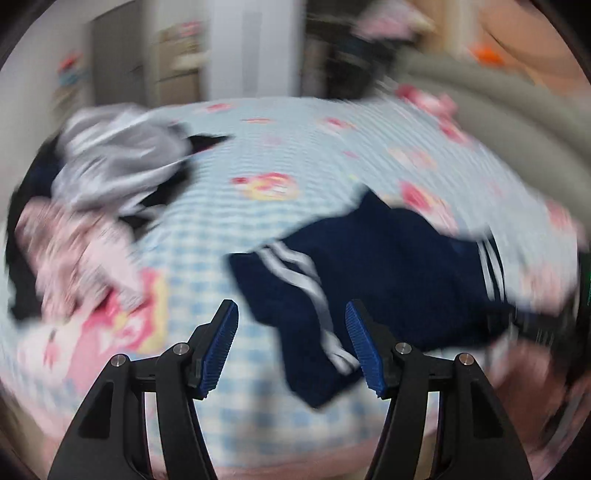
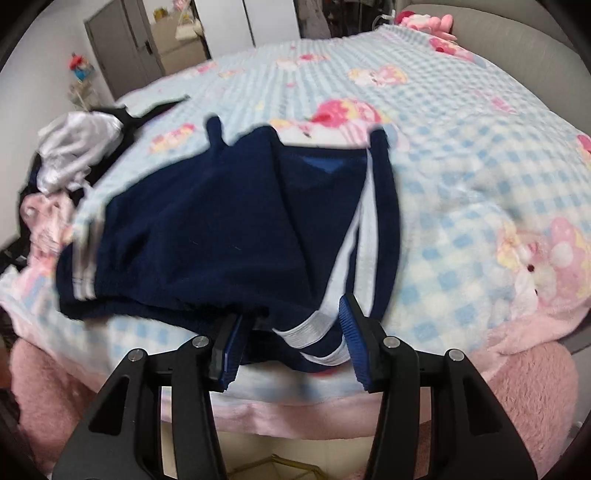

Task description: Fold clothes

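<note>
Navy shorts with white side stripes (image 2: 221, 229) lie crumpled on the blue checked blanket (image 2: 461, 155). In the right wrist view their near hem with the white stripes sits between the fingers of my right gripper (image 2: 291, 332), which stands open around it. The left wrist view is blurred by motion; there the same shorts (image 1: 388, 266) lie ahead and to the right. My left gripper (image 1: 291, 332) is open above the blanket, with a striped corner of the shorts near its right finger (image 1: 364, 347).
A heap of other clothes, grey-white (image 2: 77, 144), black and pink (image 2: 44, 218), lies at the blanket's left side. A pink fluffy cover (image 2: 524, 391) hangs over the near edge. A grey headboard (image 2: 524, 40) and a pink plush toy (image 2: 428, 18) are at the far right.
</note>
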The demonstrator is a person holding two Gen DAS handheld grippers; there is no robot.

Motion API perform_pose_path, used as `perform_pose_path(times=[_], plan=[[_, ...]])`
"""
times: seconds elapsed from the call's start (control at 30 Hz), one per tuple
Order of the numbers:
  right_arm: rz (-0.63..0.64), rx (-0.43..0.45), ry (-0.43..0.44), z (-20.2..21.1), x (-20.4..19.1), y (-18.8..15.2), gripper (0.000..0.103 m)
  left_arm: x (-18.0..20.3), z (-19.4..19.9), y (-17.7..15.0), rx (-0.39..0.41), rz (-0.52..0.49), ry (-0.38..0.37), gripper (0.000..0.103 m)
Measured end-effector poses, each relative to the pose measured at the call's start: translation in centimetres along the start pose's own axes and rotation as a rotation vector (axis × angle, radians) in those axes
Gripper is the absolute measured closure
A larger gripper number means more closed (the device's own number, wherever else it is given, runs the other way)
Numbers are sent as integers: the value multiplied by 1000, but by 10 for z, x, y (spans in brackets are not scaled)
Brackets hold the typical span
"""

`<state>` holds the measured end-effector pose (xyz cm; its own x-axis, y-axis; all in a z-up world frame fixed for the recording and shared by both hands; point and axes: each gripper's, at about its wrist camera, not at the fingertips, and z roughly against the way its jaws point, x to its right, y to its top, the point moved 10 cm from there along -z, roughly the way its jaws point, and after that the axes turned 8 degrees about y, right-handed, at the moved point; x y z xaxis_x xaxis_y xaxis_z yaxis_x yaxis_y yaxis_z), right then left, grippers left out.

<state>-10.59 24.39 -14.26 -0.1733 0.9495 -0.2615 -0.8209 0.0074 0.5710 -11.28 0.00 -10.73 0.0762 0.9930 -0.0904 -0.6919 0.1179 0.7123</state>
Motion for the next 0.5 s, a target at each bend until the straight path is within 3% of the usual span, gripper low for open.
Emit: perform_pose_path(times=[0.1,0.2,0.27,0.37,0.43,0.5], plan=[[-1,27,42,7,-8,7,54,60,-19,-15,-45,-182,-122,40],[-3,53,84,14,-16,15,54,103,-43,-29,-115,-277,-180,39],[-5,49,74,14,-13,9,54,116,-56,-33,-137,-301,-166,39],[-9,27,64,13,-7,-2,54,123,-74,-33,-153,-325,-90,77],[-16,4,73,11,-7,-8,54,118,-76,-25,-150,-272,-91,86],[-2,-76,73,1,-12,-20,53,107,-74,-14,-135,-201,-93,90]])
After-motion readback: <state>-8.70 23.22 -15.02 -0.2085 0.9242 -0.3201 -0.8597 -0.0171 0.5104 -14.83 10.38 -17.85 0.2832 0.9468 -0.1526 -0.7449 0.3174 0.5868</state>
